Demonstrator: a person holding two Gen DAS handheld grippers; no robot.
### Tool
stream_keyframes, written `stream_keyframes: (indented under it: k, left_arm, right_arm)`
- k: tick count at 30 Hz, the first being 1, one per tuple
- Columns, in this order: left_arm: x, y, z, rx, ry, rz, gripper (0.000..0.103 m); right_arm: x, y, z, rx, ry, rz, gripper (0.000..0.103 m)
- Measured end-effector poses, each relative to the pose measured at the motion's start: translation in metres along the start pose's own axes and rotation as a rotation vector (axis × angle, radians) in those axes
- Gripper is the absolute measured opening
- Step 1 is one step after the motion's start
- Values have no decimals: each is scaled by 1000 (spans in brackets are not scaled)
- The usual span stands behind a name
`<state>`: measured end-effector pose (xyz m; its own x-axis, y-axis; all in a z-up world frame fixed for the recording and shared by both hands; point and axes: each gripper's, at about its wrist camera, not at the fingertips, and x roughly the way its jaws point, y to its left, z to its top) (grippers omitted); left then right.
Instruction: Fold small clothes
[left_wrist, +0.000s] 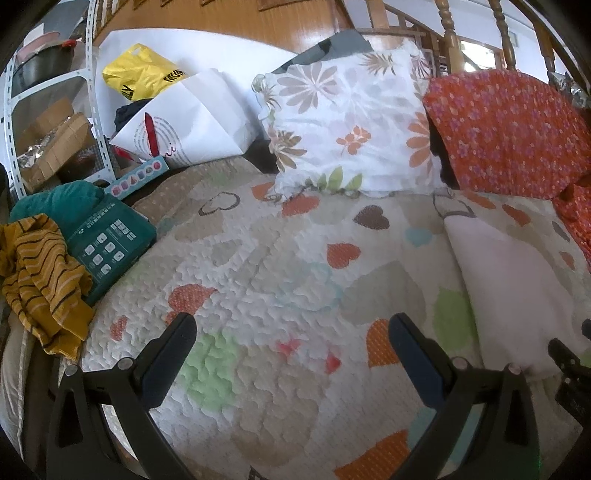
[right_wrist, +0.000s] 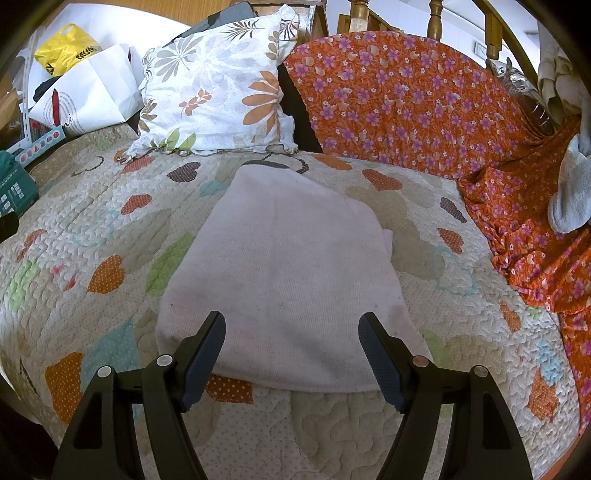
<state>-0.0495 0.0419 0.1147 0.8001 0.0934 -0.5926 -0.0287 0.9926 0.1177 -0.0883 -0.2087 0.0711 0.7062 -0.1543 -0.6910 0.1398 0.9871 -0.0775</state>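
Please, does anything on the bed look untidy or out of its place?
Yes. A mustard-yellow striped garment lies crumpled at the quilt's left edge, partly over a dark green box, not folded. The pale pink folded cloth lies flat and neat. Nothing looks spilled or damaged.

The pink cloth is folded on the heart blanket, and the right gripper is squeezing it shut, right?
Not quite. The pink cloth does lie folded on the heart blanket, but the right gripper is not squeezing it. The right wrist view shows its fingers spread wide open above the cloth's near edge, holding nothing.
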Motion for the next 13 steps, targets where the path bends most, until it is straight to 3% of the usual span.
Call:
stream_keyframes:
  k: [13]
  left_arm:
    - [8, -3, -6, 3, 44, -28, 103]
  right_arm:
    - [0, -9, 1, 9, -6, -2, 79]
